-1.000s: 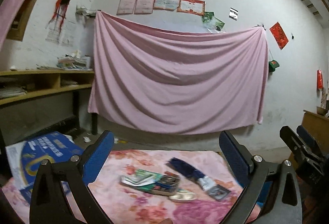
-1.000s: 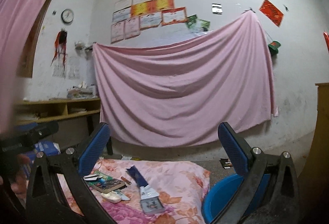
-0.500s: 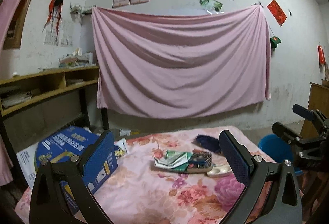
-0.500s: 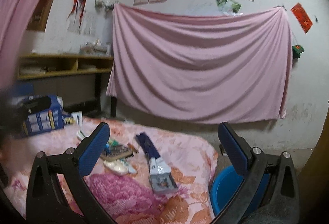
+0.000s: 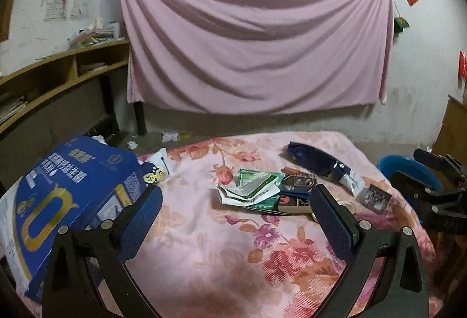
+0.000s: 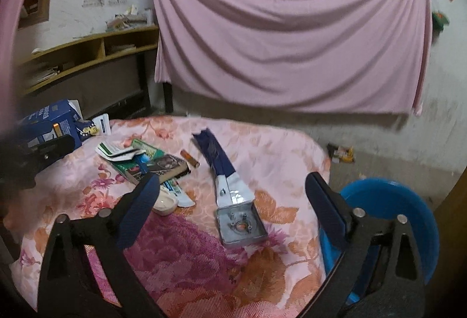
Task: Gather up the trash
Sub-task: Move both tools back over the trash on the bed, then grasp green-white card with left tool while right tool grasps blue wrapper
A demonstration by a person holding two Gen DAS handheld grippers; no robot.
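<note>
A pink sheet [image 5: 254, 38] hangs across a whitewashed wall, with a wooden shelf unit [image 5: 58, 75] along the left side of the room. In front of it stands a surface covered by a pink floral cloth [image 5: 204, 245].

The trash lies in a loose cluster towards the far right part of this surface. Green and white wrappers [image 5: 254, 189] sit crumpled on top of a dark flat packet [image 6: 167, 164]. Just beside that packet lies a small orange-brown battery [image 6: 189, 158]. To the right of it stretches a long dark blue pouch [image 6: 217, 163], torn open at its far end, its near end running into a square grey foil piece [image 6: 240, 226]. A white toothpaste-like tube [image 6: 179, 194] and a pale shallow lid [image 6: 165, 201] lie at the near edge of the cluster.

On the left side of the surface stands a large blue carton [image 5: 67, 198], tilted, with a white printed bag [image 5: 156, 167] tucked against it. A blue plastic basin [image 6: 391, 218] sits low beside the right edge of the surface.

The left tongs [image 5: 238, 221] are spread wide with nothing between them, held over the near middle of the cloth. The right tongs [image 6: 233, 204] are likewise spread wide and empty, framing the grey foil piece without touching it.
</note>
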